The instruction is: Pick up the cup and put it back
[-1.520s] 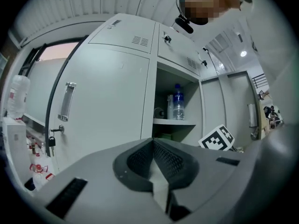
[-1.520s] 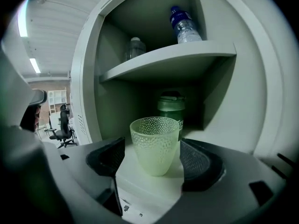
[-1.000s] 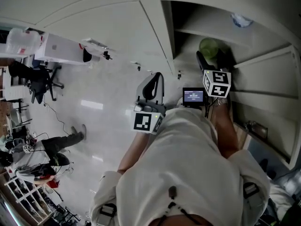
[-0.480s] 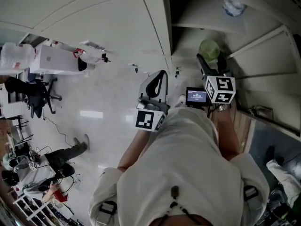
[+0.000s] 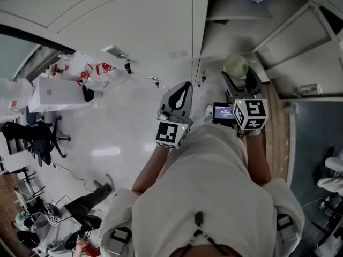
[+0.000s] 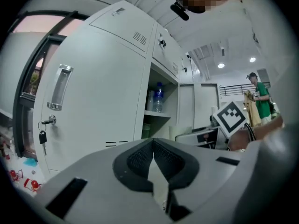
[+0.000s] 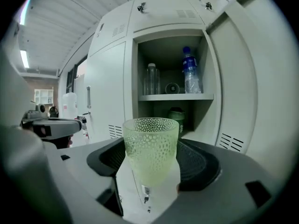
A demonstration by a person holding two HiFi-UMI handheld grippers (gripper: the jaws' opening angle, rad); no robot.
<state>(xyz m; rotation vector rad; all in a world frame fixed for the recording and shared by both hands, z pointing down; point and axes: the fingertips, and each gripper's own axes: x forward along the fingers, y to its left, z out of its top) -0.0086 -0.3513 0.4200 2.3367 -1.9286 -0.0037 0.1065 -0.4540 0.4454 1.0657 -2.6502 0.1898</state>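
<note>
Two hand-held grippers are out in front of the person. What does each one have?

The right hand-held gripper (image 7: 152, 160) has its jaws closed against the lower sides of the cup (image 7: 151, 146). The left hand-held gripper (image 6: 153, 148) has its jaws pressed together with nothing between them.

What sort of cup is it?

It is pale green and see-through, with a pebbled pattern all over. It stands upright in the jaws, and its rim rises clear above them.

So where is it, exactly?

It is held in the air in front of an open locker (image 7: 212, 69), and it touches neither the shelf (image 7: 175, 97) nor the floor of the compartment below. In the head view, the cup sits at the tip of the right hand-held gripper, facing the open compartment.

Is there anything inside the locker?

Two bottles stand on the shelf, a clear bottle (image 7: 150, 80) on the left and a blue-capped bottle (image 7: 189, 73) on the right. A small round thing between them is too small to make out. A dark green jar (image 7: 176, 115) sits under the shelf.

And the left hand-held gripper?

It is just beside the right one, pointing at the closed locker door (image 6: 98, 92). That door has a handle (image 6: 60, 85) and a key hanging in its lock (image 6: 43, 136).
</note>
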